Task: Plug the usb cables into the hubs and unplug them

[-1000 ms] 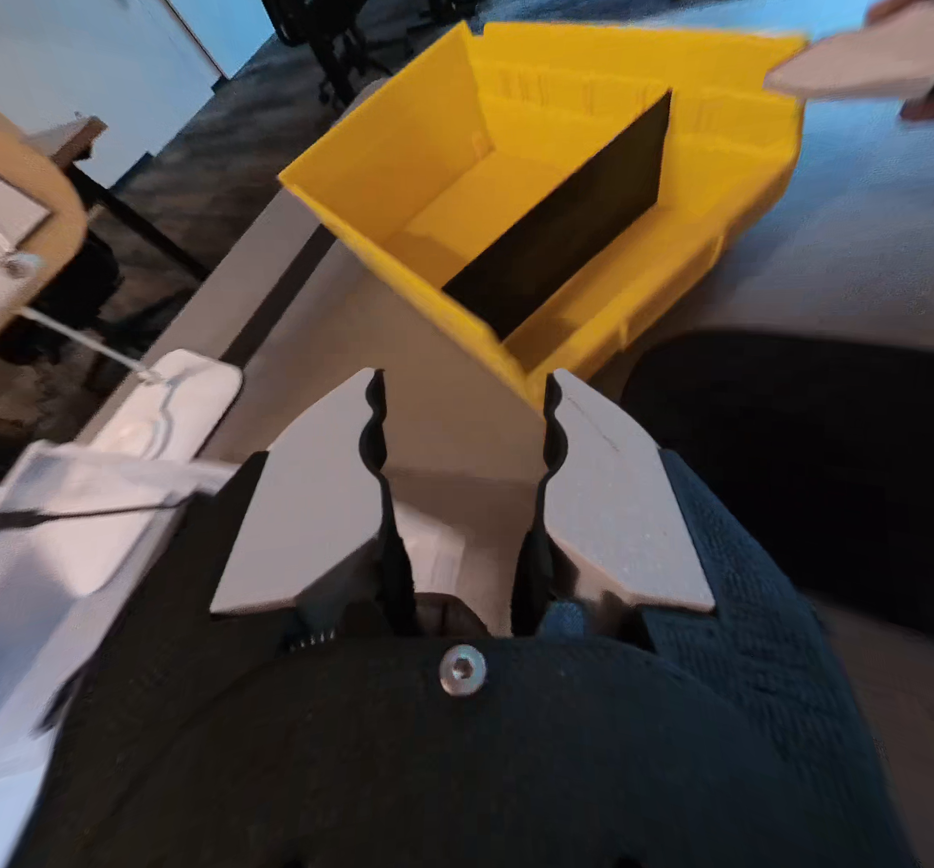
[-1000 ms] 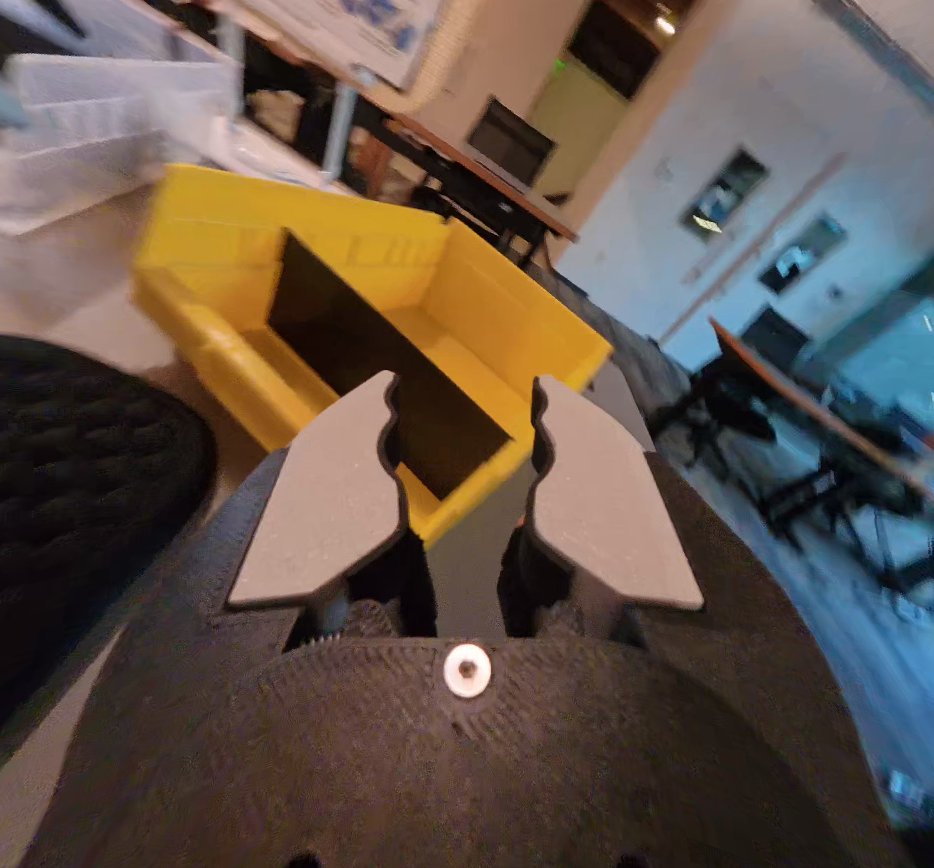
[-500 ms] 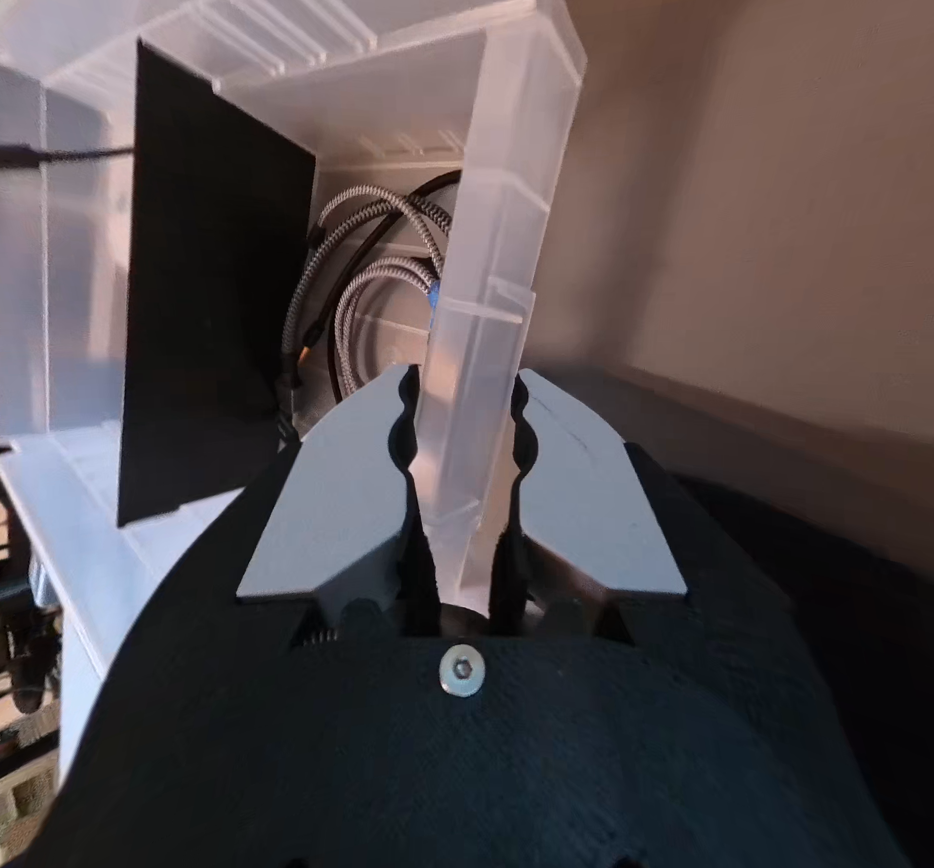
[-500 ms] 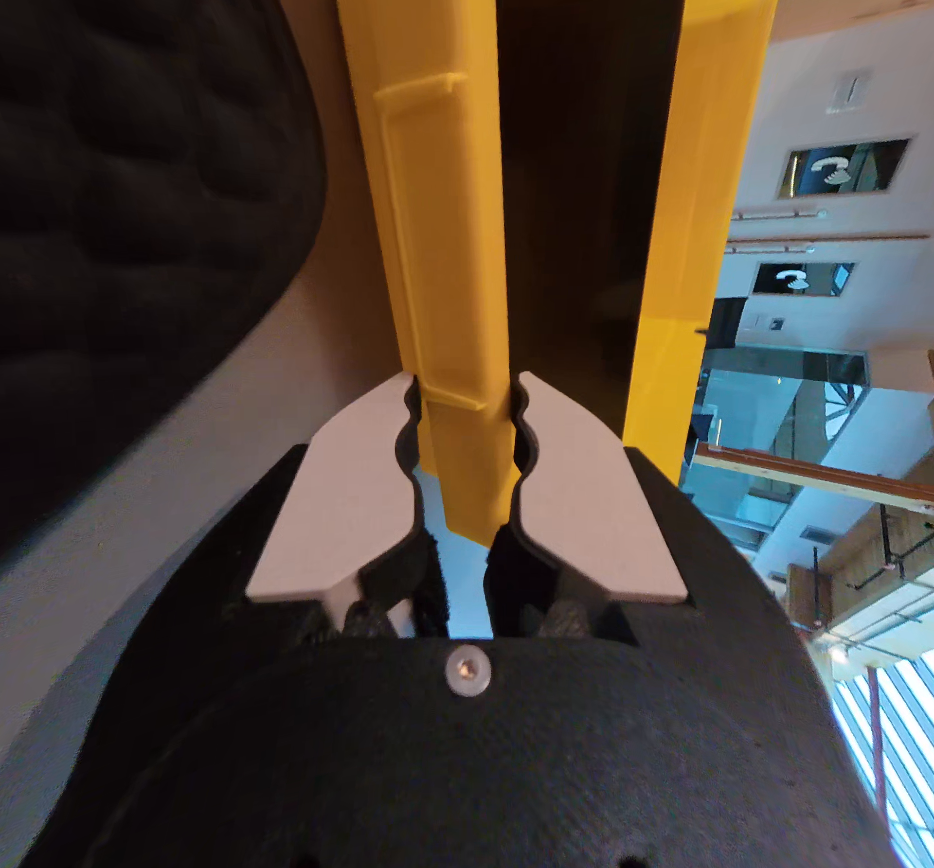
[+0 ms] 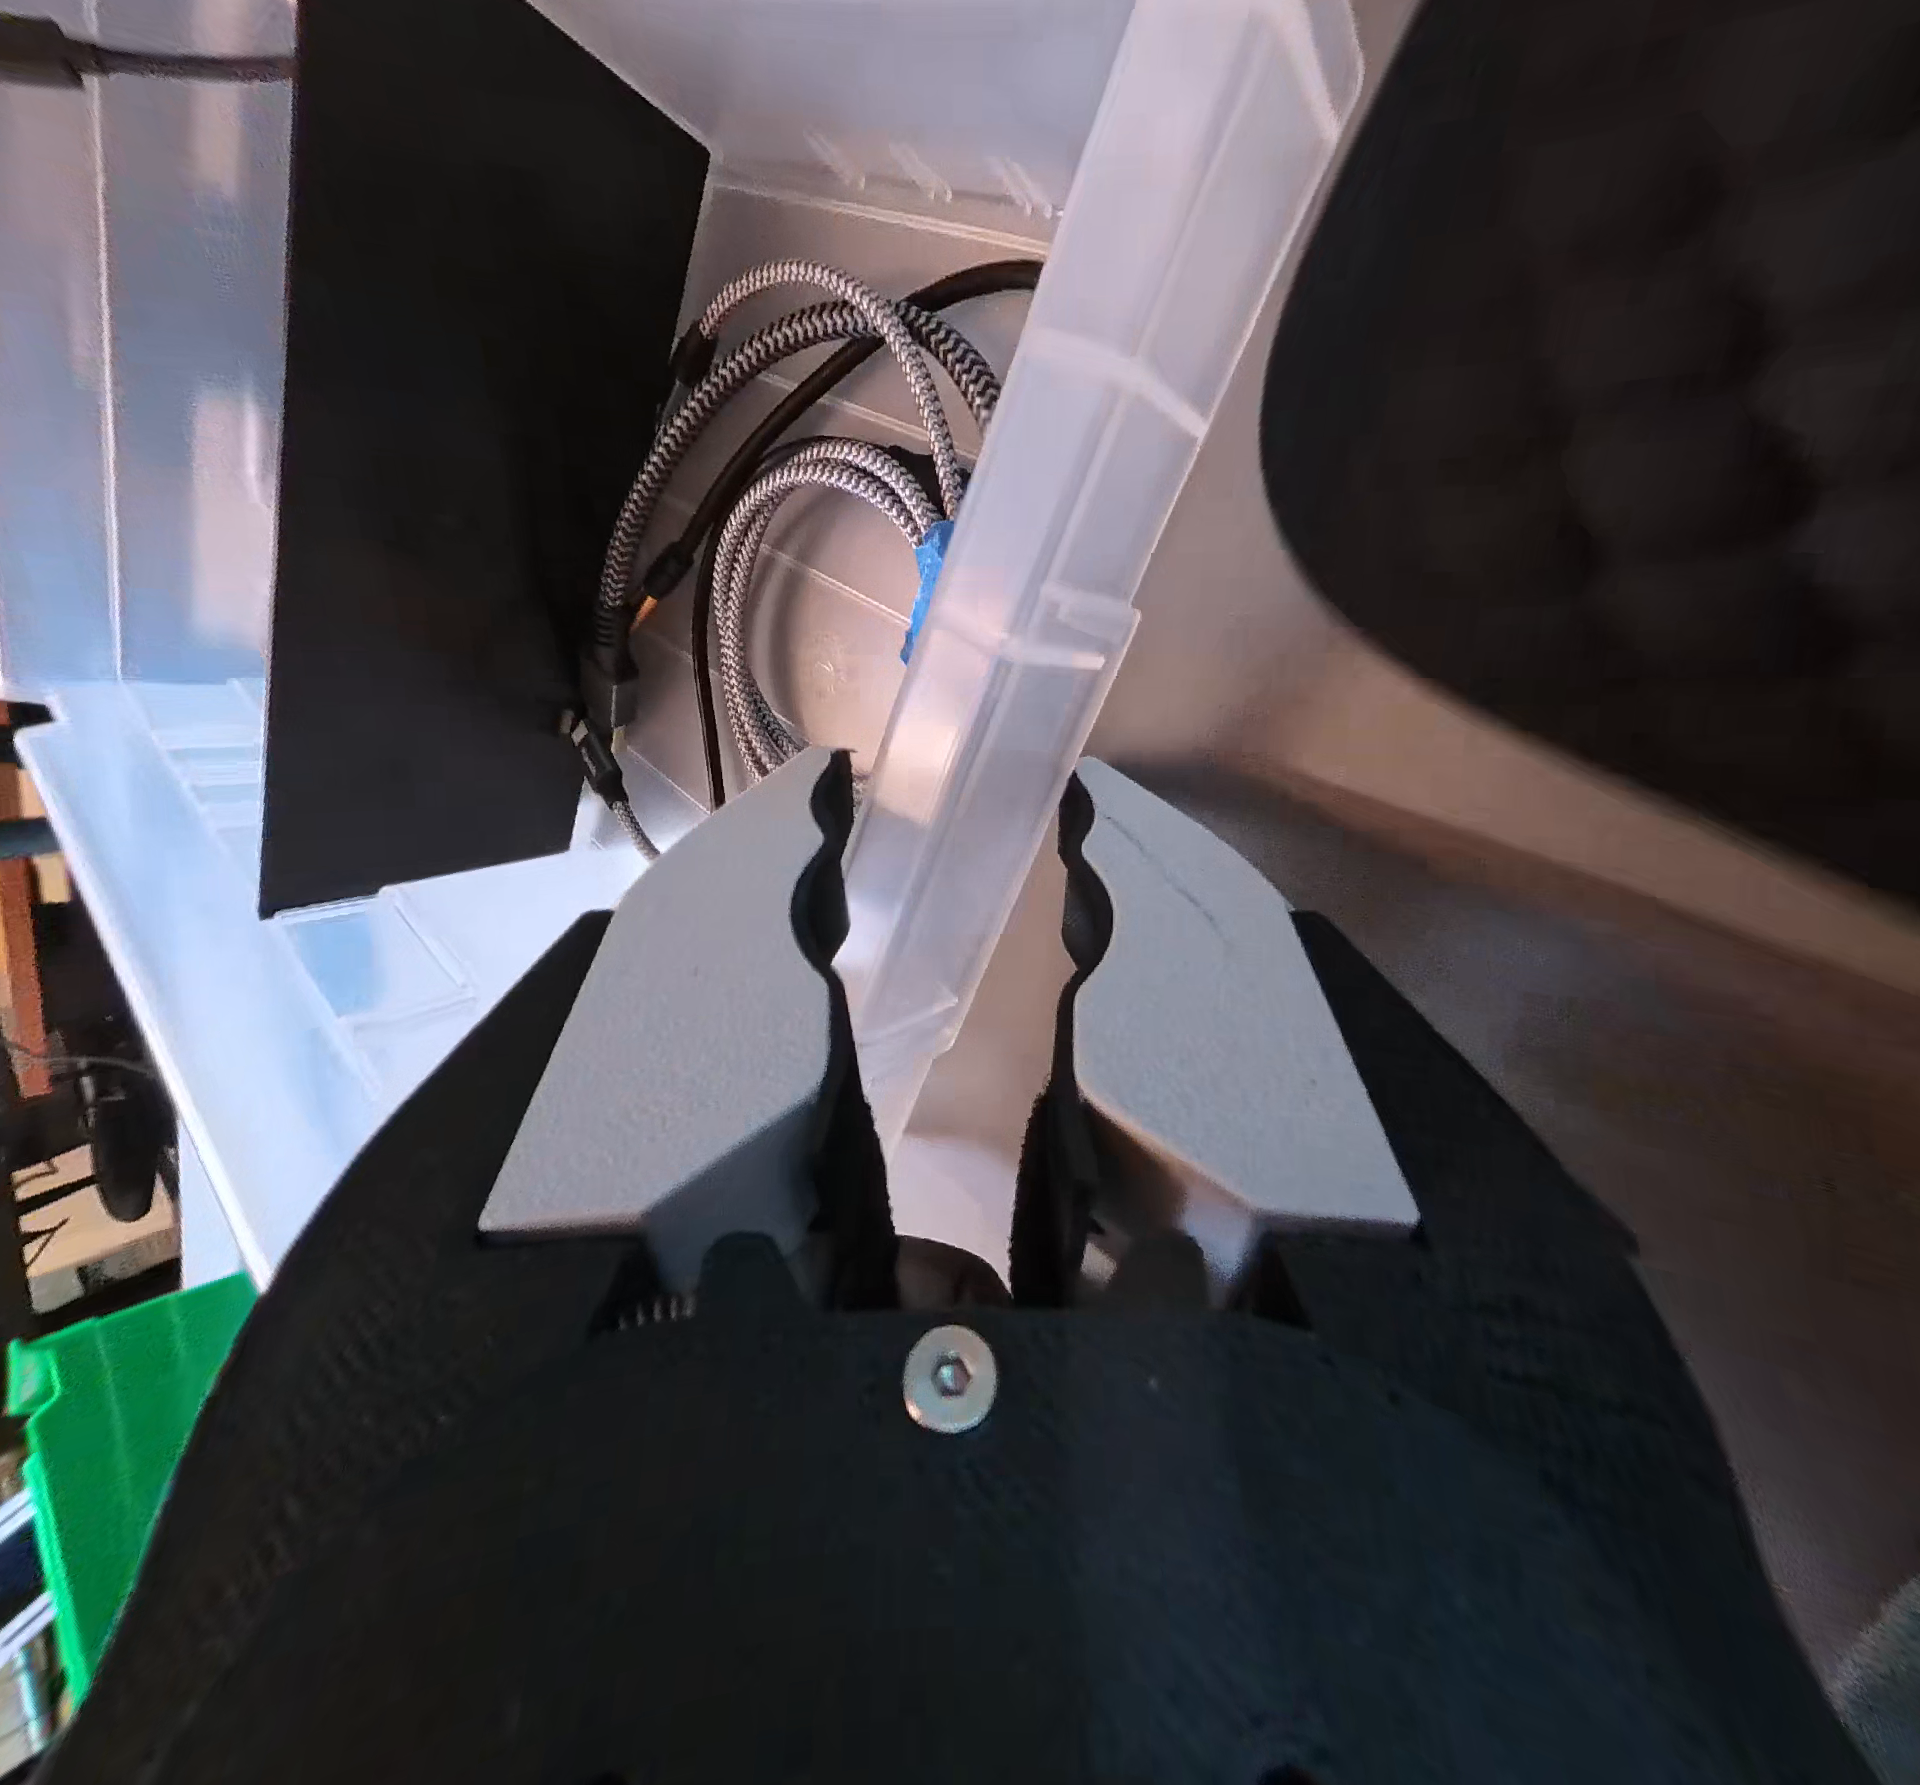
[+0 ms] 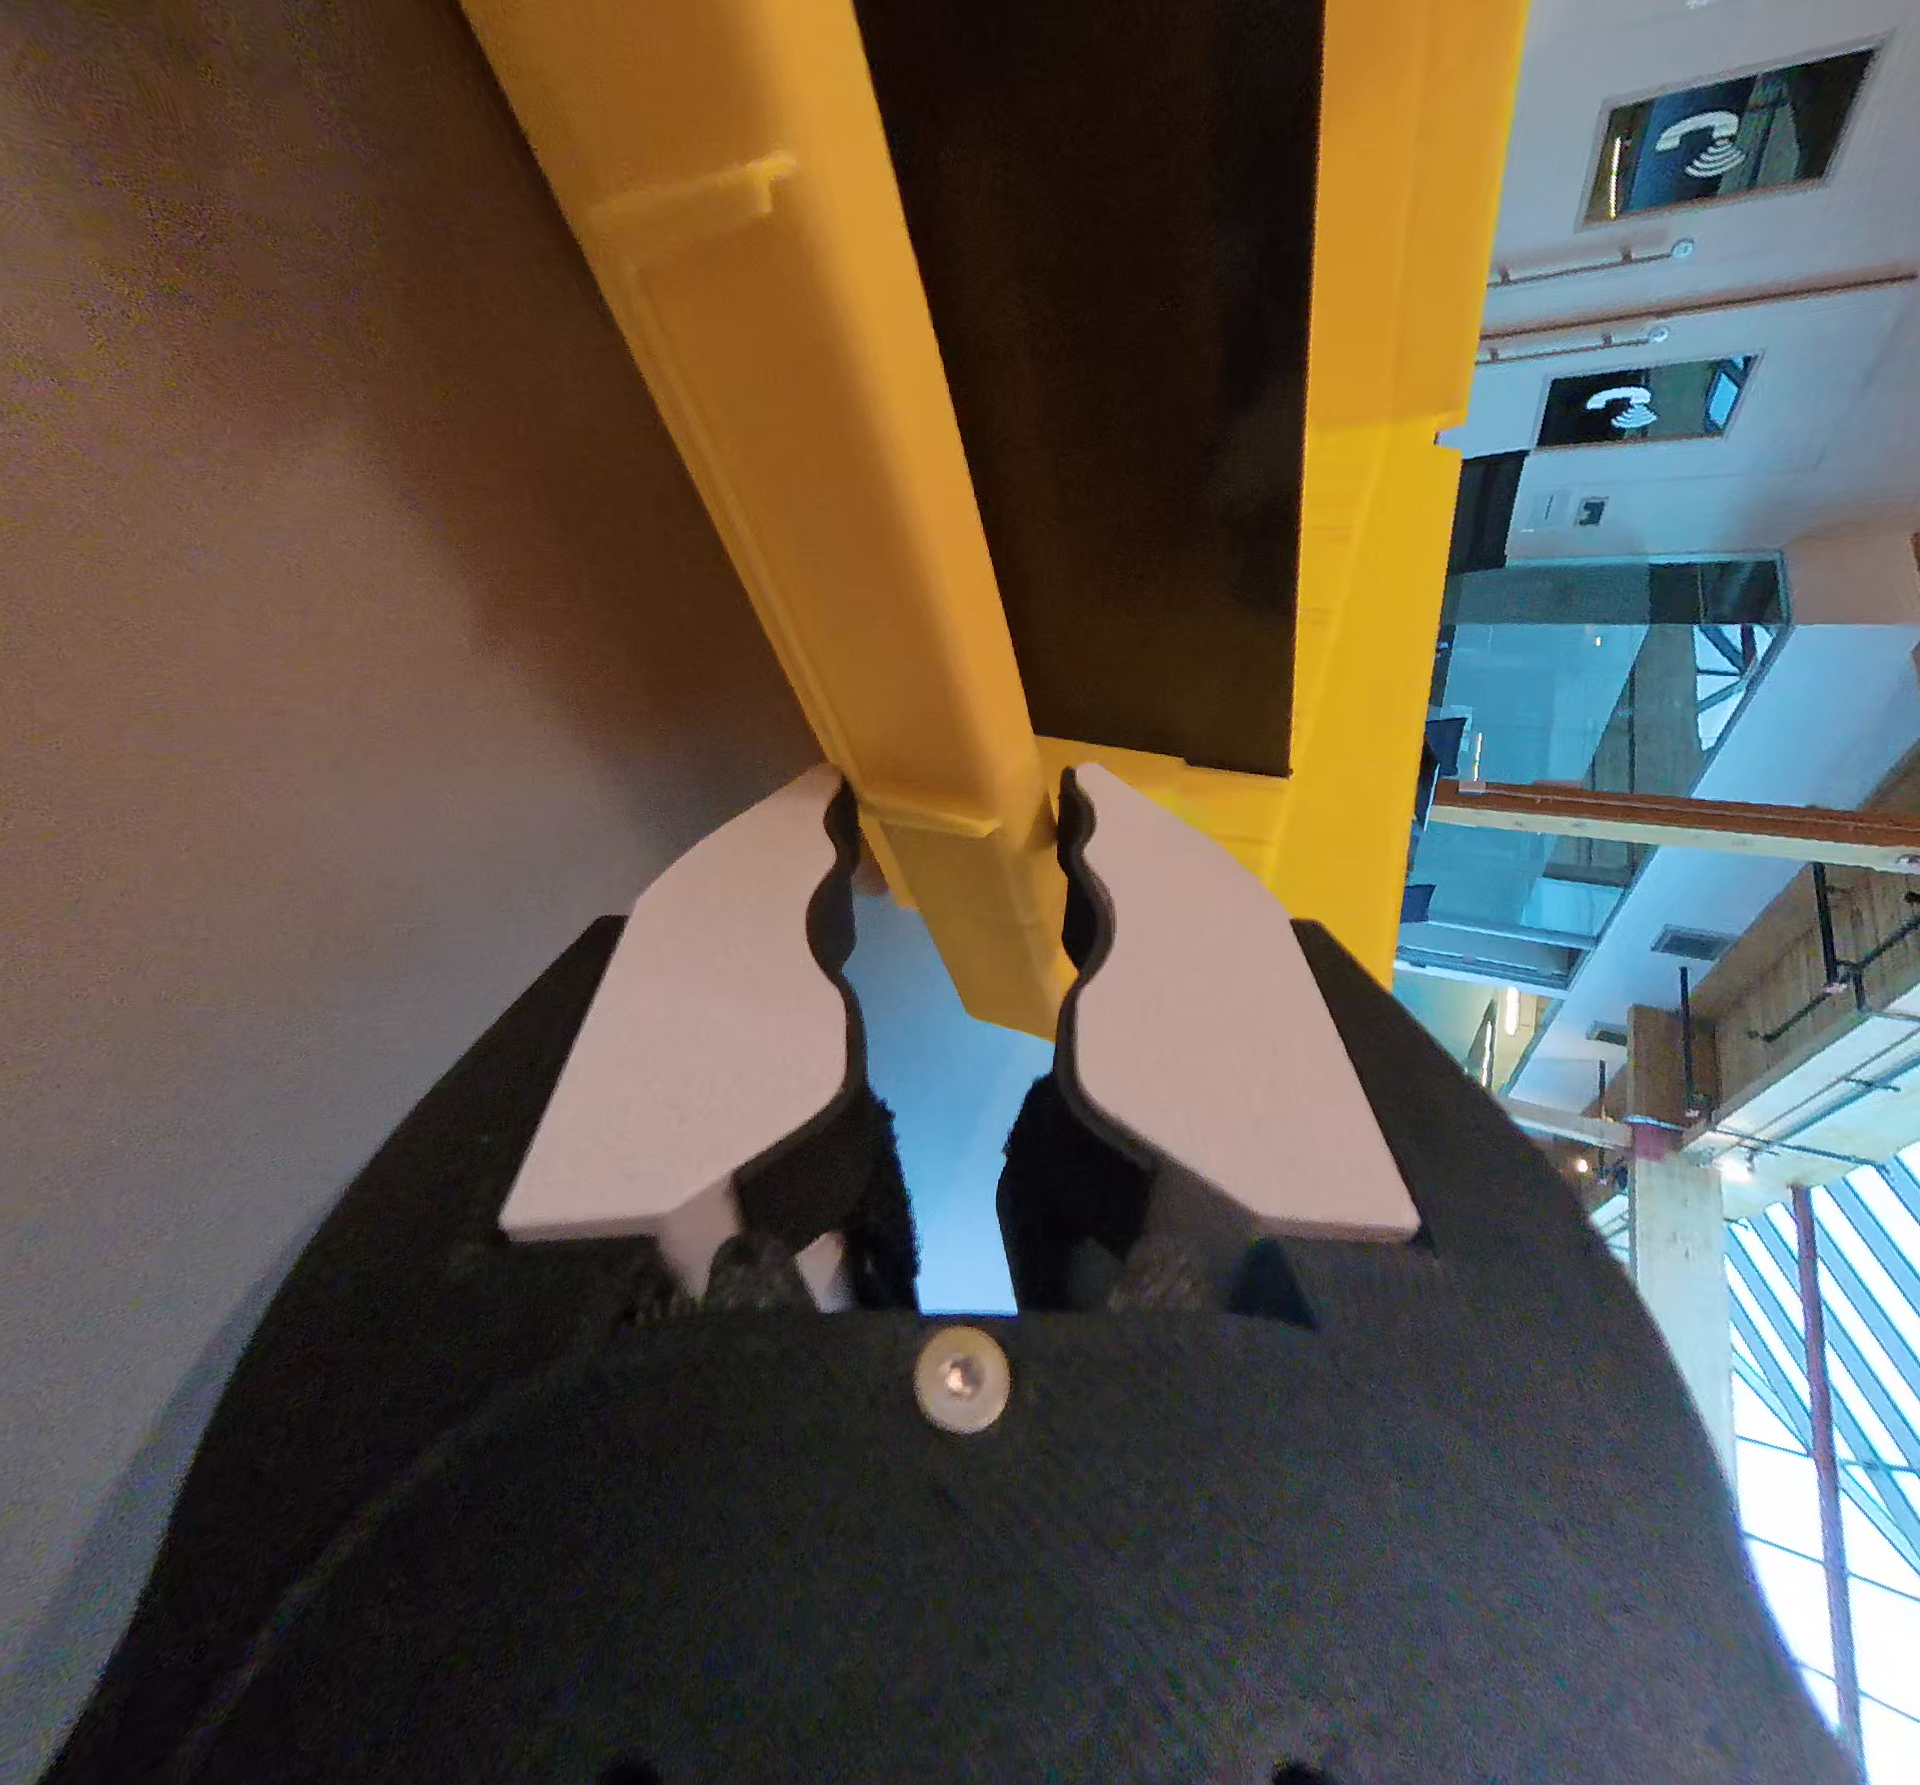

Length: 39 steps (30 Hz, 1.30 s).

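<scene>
My left gripper (image 5: 951,779) is shut on the side wall of a clear plastic bin (image 5: 1091,488). Inside the bin lie coiled braided grey-white USB cables (image 5: 790,488) and a black cable, next to a black divider (image 5: 457,447). A blue tag shows on one cable behind the wall. My right gripper (image 6: 951,779) is shut on the side wall of a yellow bin (image 6: 748,385), which holds a black divider (image 6: 1101,281). No hub is visible in either view.
A black padded mat (image 5: 1621,385) lies on the tan table (image 5: 1558,1008) to the right of the clear bin. A green bin (image 5: 114,1423) shows at the lower left. The tan table (image 6: 312,488) lies left of the yellow bin, and an open hall lies beyond it. My hands' fingertips stand some 60 cm from each other.
A second ago both grippers were open, facing the yellow bin. Each then closed on a bin wall. Since half a second ago both bins have tilted in view, and the black mat has appeared.
</scene>
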Each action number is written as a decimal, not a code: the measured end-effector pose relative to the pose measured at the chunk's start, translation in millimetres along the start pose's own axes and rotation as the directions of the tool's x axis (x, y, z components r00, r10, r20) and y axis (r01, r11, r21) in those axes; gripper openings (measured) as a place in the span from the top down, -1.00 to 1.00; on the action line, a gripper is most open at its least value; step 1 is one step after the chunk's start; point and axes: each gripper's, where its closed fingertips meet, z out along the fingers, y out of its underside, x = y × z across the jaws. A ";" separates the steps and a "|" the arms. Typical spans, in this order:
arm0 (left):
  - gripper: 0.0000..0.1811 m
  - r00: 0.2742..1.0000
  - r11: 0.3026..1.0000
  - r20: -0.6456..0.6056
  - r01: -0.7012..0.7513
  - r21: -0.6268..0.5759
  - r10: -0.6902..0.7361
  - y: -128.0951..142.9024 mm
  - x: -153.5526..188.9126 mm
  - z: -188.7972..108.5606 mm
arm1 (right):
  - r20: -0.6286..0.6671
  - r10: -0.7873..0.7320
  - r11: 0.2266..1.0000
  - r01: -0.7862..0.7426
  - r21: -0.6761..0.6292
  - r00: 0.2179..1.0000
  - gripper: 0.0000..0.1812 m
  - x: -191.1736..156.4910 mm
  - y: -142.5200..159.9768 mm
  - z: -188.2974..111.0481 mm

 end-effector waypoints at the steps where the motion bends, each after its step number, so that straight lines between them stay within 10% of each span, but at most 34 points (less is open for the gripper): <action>1: 0.58 1.000 1.000 0.004 -0.002 -0.005 0.002 11.1 -0.9 -4.7 | -0.005 0.005 1.000 -0.005 -0.009 1.000 0.59 1.7 6.4 0.7; 9: 0.63 0.985 0.977 0.053 -0.153 -0.149 0.163 88.4 7.3 -48.1 | -0.020 0.032 0.995 -0.033 -0.091 0.999 0.58 9.4 58.9 -3.1; 19: 0.59 0.999 0.989 -0.047 -0.032 -0.141 0.025 108.8 50.0 -89.0 | 0.006 0.161 0.982 -0.159 -0.101 0.987 0.50 7.9 80.5 -11.6; 29: 0.35 0.989 0.882 -0.060 0.149 0.448 -0.136 15.9 -4.8 -167.1 | 0.269 0.584 0.590 -0.628 0.507 0.766 0.30 62.8 14.7 -88.1; 32: 0.37 0.995 0.930 -0.028 0.103 0.354 -0.099 19.2 -46.7 -160.5 | 0.329 0.535 0.502 -0.605 0.618 0.779 0.25 69.8 -15.4 -111.7; 39: 0.42 0.967 0.989 -0.214 -0.145 -0.017 0.138 56.5 -113.4 -69.5 | 0.314 0.428 0.581 -0.525 0.622 0.847 0.21 62.3 -38.4 -120.4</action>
